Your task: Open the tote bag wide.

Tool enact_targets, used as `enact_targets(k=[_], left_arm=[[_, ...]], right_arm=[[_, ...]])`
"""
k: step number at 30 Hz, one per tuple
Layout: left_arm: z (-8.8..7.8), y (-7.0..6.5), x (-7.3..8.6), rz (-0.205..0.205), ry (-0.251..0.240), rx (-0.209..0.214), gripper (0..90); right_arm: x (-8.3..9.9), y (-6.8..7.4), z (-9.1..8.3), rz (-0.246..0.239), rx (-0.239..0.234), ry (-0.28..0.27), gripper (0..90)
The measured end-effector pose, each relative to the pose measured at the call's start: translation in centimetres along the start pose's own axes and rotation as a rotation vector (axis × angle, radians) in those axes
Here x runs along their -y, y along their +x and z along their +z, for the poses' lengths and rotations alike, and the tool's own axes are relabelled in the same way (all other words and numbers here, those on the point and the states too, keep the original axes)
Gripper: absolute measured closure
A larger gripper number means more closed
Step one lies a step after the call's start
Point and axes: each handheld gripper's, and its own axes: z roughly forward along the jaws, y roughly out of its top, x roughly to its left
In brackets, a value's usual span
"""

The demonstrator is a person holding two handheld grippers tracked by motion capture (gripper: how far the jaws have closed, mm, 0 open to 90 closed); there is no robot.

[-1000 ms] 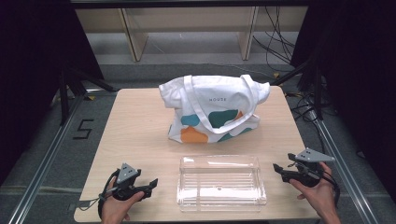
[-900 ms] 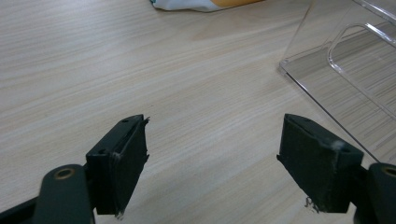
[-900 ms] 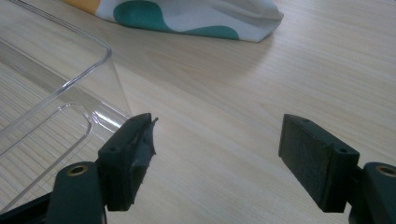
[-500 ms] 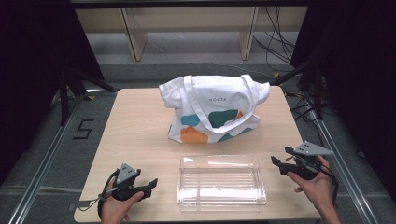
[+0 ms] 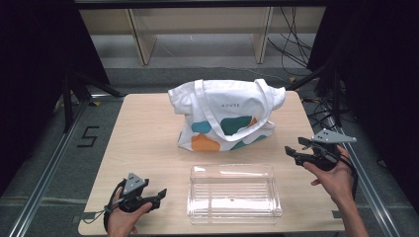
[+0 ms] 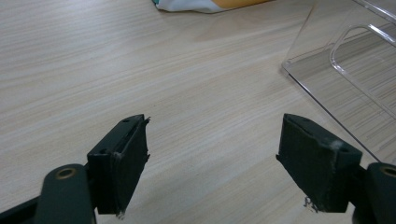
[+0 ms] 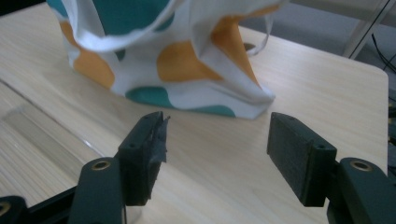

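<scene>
White tote bag [image 5: 225, 113] behind clear plastic box [image 5: 233, 193]; left gripper [image 5: 159, 193] spread, empty; right gripper [image 5: 292, 149], jaws just narrowing, spread, empty, facing bag.

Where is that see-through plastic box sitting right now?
In the high view the clear box lies at the table's near edge, just in front of the white tote bag, between the two grippers.

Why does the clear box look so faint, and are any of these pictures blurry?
High view: sharp, evenly lit; the clear box shows mainly by pale edge highlights. Left gripper view: wood grain crisp, soft shadow beside the box. Right gripper view: the tote bag is slightly soft, the right gripper sharper.
</scene>
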Motion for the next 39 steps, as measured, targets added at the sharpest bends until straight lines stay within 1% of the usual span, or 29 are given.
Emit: enact_targets(k=[1, 2, 3, 4, 6, 7, 9, 11, 12, 13, 14, 15, 17, 19, 21, 22, 23, 25, 28, 30, 31, 32, 33, 34, 35, 36, 37, 38, 39], left_arm=[[0.0, 0.0, 0.0, 0.001, -0.001, 0.001, 23.5], [0.0, 0.0, 0.0, -0.002, -0.004, -0.002, 23.6], [-0.2, 0.0, -0.1, 0.012, -0.006, -0.008, 23.9], [-0.2, 0.0, -0.1, 0.007, -0.009, -0.009, 23.9], [-0.2, 0.0, -0.1, 0.003, -0.013, -0.009, 24.0], [-0.1, 0.0, 0.0, 0.003, -0.011, -0.008, 24.0], [-0.1, 0.0, -0.1, 0.003, -0.013, -0.007, 24.0], [-0.1, 0.0, 0.0, -0.006, -0.013, -0.004, 24.0], [0.0, 0.0, 0.0, -0.006, -0.012, 0.001, 24.0], [-0.1, 0.0, 0.0, -0.003, -0.007, -0.006, 24.0], [-0.1, 0.0, -0.1, 0.012, -0.009, -0.006, 24.0], [-0.1, 0.0, -0.1, 0.012, -0.009, -0.006, 24.0], [-0.1, 0.1, -0.1, 0.014, -0.007, -0.005, 24.0], [0.0, 0.0, 0.0, -0.009, -0.013, -0.003, 24.0], [0.0, 0.0, 0.0, -0.007, -0.012, -0.002, 24.2], [0.0, 0.0, 0.0, 0.0, -0.008, -0.002, 24.2], [-0.1, 0.1, -0.1, 0.019, -0.004, -0.003, 24.2], [-0.1, 0.0, -0.1, 0.007, -0.009, -0.001, 24.2], [-0.1, 0.0, 0.0, 0.006, -0.007, 0.001, 24.3], [-0.1, 0.0, 0.0, 0.007, -0.008, 0.001, 24.3], [-0.1, 0.0, 0.0, 0.008, -0.006, 0.001, 24.3], [-0.1, -0.1, 0.0, 0.006, -0.006, 0.002, 24.3], [0.0, -0.1, 0.0, 0.002, -0.009, 0.002, 24.3], [0.0, -0.1, 0.0, 0.0, -0.012, 0.003, 24.3], [0.0, 0.0, -0.1, 0.023, -0.006, 0.006, 24.2], [-0.1, 0.0, -0.1, 0.024, -0.003, 0.005, 24.2], [0.0, 0.0, -0.1, 0.018, -0.006, 0.007, 24.2], [0.0, 0.0, -0.1, 0.016, -0.009, 0.007, 24.2], [0.0, 0.0, -0.1, 0.017, -0.01, 0.006, 24.2]], right_arm=[[-0.4, 0.1, 0.0, 0.002, -0.005, -0.001, 38.2], [-1.0, 0.1, 0.2, -0.026, -0.015, -0.01, 38.2], [-1.9, 0.5, 0.4, -0.026, -0.009, -0.022, 38.3], [-1.9, 0.5, 0.4, -0.026, -0.009, -0.022, 38.3], [-2.8, 0.6, 0.6, -0.031, -0.008, -0.005, 38.2], [-3.6, 0.4, 1.1, -0.025, -0.014, -0.04, 38.4], [-4.0, 0.4, 1.2, -0.021, -0.023, -0.033, 38.4], [-4.8, 0.6, 1.6, 0.015, -0.039, -0.024, 38.3], [-5.2, 0.5, 1.8, -0.01, -0.03, -0.038, 38.3], [-5.6, 0.7, 2.0, 0.001, -0.035, -0.03, 38.2], [-6.5, 0.7, 2.5, -0.021, -0.034, -0.049, 37.9], [-6.5, 0.7, 2.5, -0.021, -0.034, -0.049, 37.9], [-7.7, 0.7, 2.9, -0.028, -0.027, -0.045, 37.6], [-8.9, 0.8, 3.3, -0.014, -0.006, -0.051, 37.4], [-10.1, 0.6, 3.6, -0.027, -0.019, -0.045, 37.8], [-10.5, 0.7, 3.7, -0.012, -0.025, -0.037, 37.9], [-11.1, 0.6, 4.1, -0.019, -0.012, -0.048, 38.1], [-12.1, 0.6, 4.6, -0.03, 0.006, -0.04, 38.3], [-13.2, 0.3, 5.4, -0.027, 0.004, -0.004, 40.6], [-13.3, 0.2, 5.6, -0.031, -0.001, 0.003, 40.9], [-13.5, 0.0, 5.8, -0.024, -0.005, -0.007, 41.1], [-13.7, -0.1, 5.9, -0.007, -0.017, 0.006, 41.3], [-13.8, -0.3, 6.1, -0.017, -0.012, -0.003, 41.3], [-14.0, -0.5, 6.2, -0.005, -0.017, 0.004, 40.5], [-14.1, -0.7, 6.3, 0.005, -0.023, 0.013, 38.9], [-14.3, -0.8, 6.5, 0.02, -0.038, 0.014, 39.0], [-14.3, -1.0, 6.6, 0.006, -0.048, 0.003, 41.2], [-14.4, -1.0, 6.8, 0.021, -0.068, -0.007, 44.2], [-14.4, -1.2, 6.9, 0.002, -0.068, -0.009, 49.5]])
